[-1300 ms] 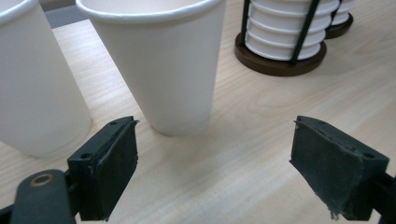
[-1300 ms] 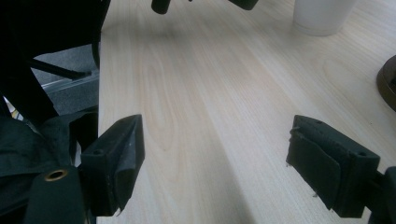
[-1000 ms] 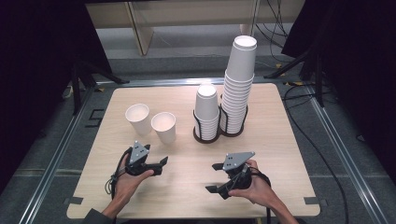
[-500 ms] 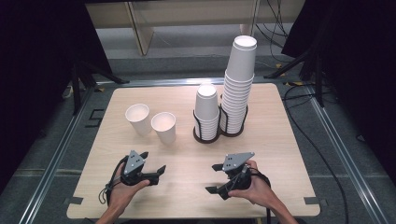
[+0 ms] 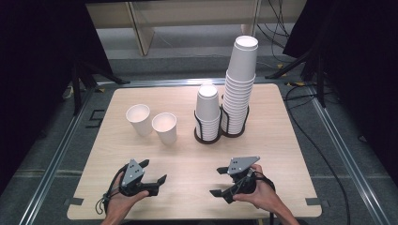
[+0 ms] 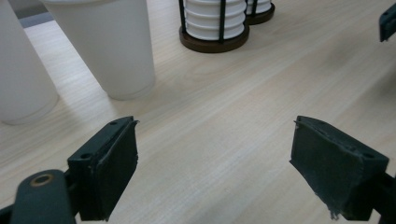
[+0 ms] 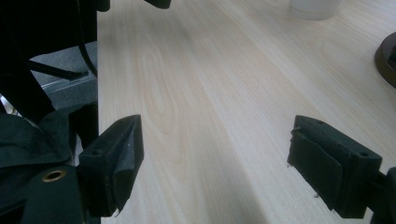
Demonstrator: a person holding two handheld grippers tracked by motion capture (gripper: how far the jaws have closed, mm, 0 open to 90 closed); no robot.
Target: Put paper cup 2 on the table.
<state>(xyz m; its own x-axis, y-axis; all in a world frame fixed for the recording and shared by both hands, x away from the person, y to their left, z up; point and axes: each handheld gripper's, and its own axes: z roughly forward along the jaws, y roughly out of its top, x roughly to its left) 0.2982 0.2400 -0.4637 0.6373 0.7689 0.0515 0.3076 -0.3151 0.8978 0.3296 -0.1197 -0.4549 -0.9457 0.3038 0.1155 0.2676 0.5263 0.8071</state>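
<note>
Both grippers sit low at the near edge of the bench (image 5: 281, 122), probably parked in a neutral pose. Left gripper (image 5: 151, 172) at 7 o'clock, jaws spread wide, nothing between them, pointed toward the cups. Right gripper (image 5: 219, 182) at 5 o'clock, jaws also spread and empty, aimed across the bench toward the left. Black jaw pads look like frayed rubber or fabric.

Bench is pale wood-grain laminate, matte.

Past centre, at 10–11 o'clock, two loose cups stand upright, just beside each other: left cup (image 5: 139, 119), right cup (image 5: 165, 127). Plain white paper, tapered.

At 12–1 o'clock: short stack (image 5: 208, 110) and tall stack (image 5: 239, 84), each nested in a black wire holder (image 5: 207, 136) with a dark round base, likely to keep them from tipping.
</note>
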